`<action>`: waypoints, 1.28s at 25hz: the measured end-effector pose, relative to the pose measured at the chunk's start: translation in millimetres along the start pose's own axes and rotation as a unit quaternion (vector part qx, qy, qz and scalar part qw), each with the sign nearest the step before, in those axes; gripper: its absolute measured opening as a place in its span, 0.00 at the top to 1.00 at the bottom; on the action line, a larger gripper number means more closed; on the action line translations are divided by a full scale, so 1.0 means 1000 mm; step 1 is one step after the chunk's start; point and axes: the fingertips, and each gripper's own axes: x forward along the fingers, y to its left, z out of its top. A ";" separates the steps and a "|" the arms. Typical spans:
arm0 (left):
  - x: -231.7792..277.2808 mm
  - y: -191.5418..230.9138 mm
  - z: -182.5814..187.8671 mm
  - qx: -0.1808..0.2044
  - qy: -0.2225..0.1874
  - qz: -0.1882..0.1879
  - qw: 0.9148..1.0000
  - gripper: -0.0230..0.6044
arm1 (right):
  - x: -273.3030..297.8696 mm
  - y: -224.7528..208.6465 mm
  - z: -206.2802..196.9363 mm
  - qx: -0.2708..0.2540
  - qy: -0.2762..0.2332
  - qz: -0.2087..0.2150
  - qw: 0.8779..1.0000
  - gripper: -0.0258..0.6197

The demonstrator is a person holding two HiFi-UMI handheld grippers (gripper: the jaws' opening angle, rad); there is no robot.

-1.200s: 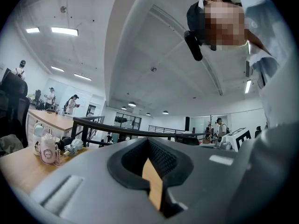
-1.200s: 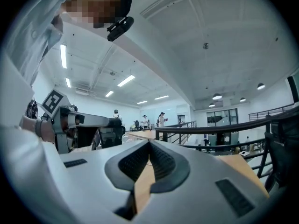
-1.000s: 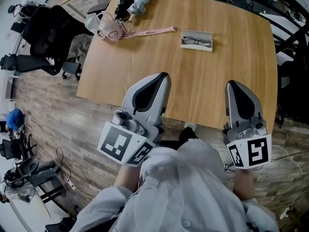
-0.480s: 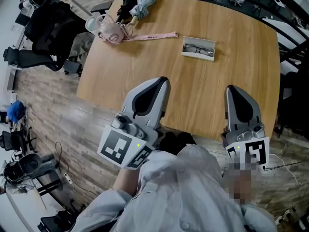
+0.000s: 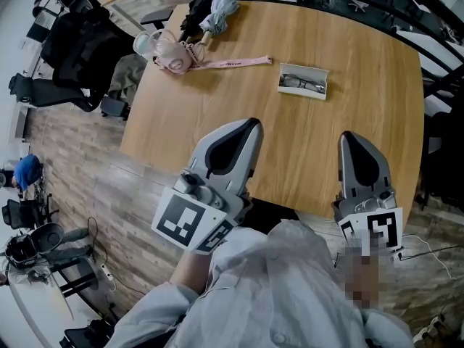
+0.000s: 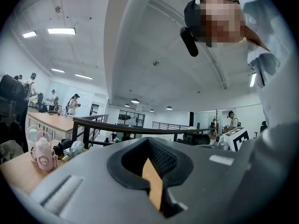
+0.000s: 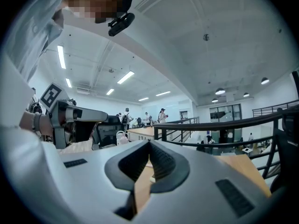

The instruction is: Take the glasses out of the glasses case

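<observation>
Hovering at the near edge of the table [image 5: 362, 122], the left gripper [image 5: 245, 129] and right gripper [image 5: 353, 140] sit almost where they were a second ago; only the head camera has drifted, sliding the scene slightly down the picture. Both grippers have their jaws pressed together with nothing between them. The glasses case [image 5: 284, 87] lies open, well apart from them on the far half of the table, with the glasses [image 5: 301, 83] still inside. A pink bottle [image 5: 170, 51] and its strap [image 5: 233, 62] lie further left. By my reading the reach has not begun, so the whole task remains ahead.
</observation>
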 end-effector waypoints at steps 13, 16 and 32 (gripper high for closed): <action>0.026 0.032 -0.003 -0.013 0.006 -0.045 0.999 0.96 | 0.035 -0.017 -0.011 -0.026 0.034 -0.048 0.998 0.96; 0.027 0.040 -0.005 -0.020 0.008 -0.046 0.999 0.96 | 0.044 -0.019 -0.015 -0.030 0.043 -0.050 0.997 0.96; 0.016 0.068 -0.022 -0.017 0.028 -0.033 0.999 0.96 | 0.109 -0.029 -0.065 -0.088 0.113 -0.004 0.990 0.96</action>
